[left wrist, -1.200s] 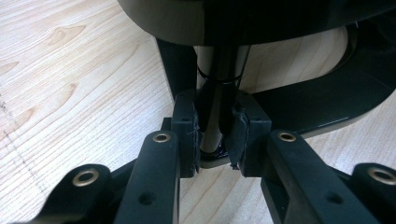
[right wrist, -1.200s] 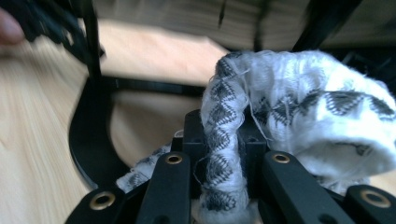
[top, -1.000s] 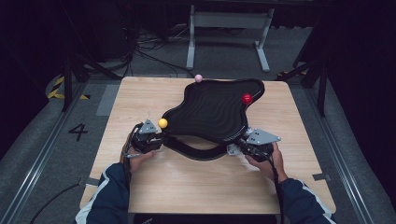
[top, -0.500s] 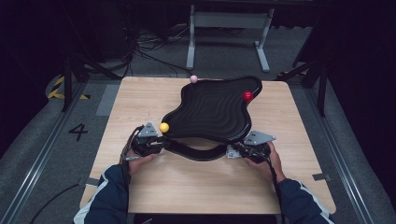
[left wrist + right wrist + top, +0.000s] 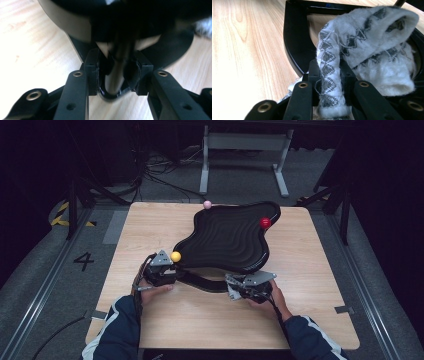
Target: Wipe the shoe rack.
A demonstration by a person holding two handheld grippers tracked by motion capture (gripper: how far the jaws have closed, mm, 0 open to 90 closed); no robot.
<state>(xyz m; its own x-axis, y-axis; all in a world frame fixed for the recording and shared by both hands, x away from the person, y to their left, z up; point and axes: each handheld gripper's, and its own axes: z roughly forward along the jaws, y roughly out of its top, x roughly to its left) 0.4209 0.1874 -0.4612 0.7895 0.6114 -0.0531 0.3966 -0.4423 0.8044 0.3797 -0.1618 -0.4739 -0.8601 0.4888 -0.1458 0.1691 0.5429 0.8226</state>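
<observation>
A black wavy tray (image 5: 225,240) stands on a black curved base (image 5: 202,282) in the middle of the table. A yellow ball (image 5: 175,256), a pink ball (image 5: 207,204) and a red ball (image 5: 265,223) sit at its rim. My left gripper (image 5: 172,272) is at the tray's near left corner. Its jaws have just been opening, and a black rod (image 5: 115,80) of the base stands between the pads (image 5: 93,75) with small gaps. My right gripper (image 5: 236,289) is shut on a white cloth with a dark diamond pattern (image 5: 372,50), at the black base (image 5: 294,37).
The wooden table (image 5: 150,225) has bare room left of the tray and along the near edge. A grey metal stand (image 5: 245,142) and cables lie on the floor behind. A floor mark reads 4 (image 5: 83,261).
My right gripper has moved left and toward the near edge with the cloth in it. The left hand has stayed put at the tray's corner.
</observation>
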